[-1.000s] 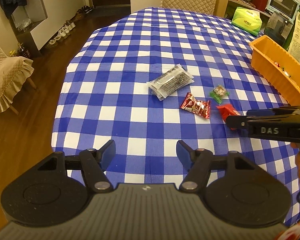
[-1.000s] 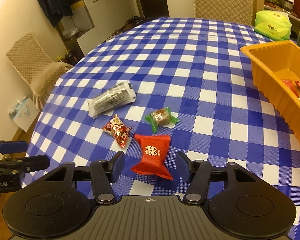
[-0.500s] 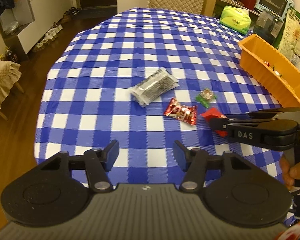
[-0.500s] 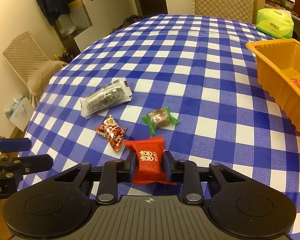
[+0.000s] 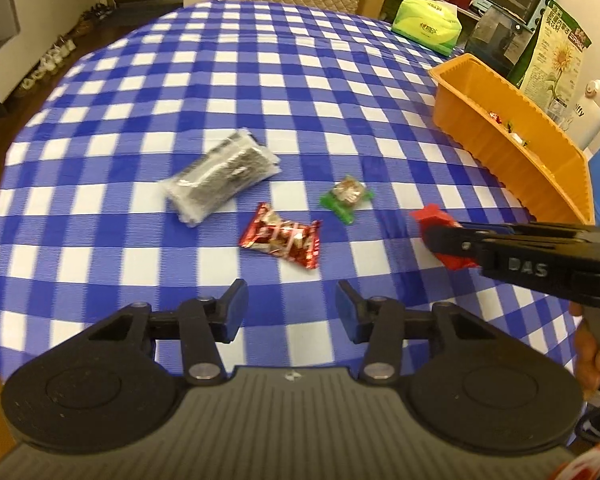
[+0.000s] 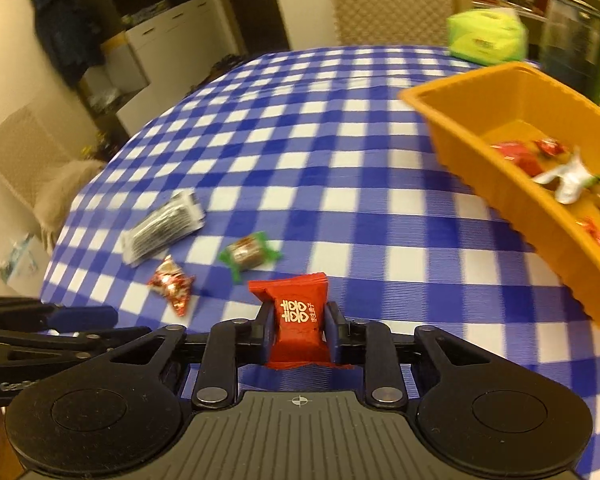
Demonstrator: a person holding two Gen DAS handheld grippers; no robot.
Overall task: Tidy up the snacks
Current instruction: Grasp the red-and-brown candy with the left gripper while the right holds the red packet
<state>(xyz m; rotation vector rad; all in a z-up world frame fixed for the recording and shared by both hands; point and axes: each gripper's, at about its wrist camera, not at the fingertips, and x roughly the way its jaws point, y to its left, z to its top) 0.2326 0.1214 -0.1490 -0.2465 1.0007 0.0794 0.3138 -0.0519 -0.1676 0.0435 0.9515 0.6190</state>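
Right gripper [image 6: 298,330]: jaws closed on the red packet [image 6: 296,320], pinched at its waist and held clear of the checked cloth [image 6: 340,160]. Left gripper [image 5: 292,312]: jaws apart, nothing between them, over the near edge of the cloth.

From the right wrist, the orange bin [image 6: 500,184] lies at 2 o'clock of the packet and holds several wrapped sweets, blurred, perhaps five. On the cloth at 10 to 11 o'clock lie the green candy [image 6: 248,254], the foil candy [image 6: 172,284] and the clear pack [image 6: 164,230], all apart from one another. A green tissue pack [image 6: 486,38] sits at 1 o'clock, beyond the bin.
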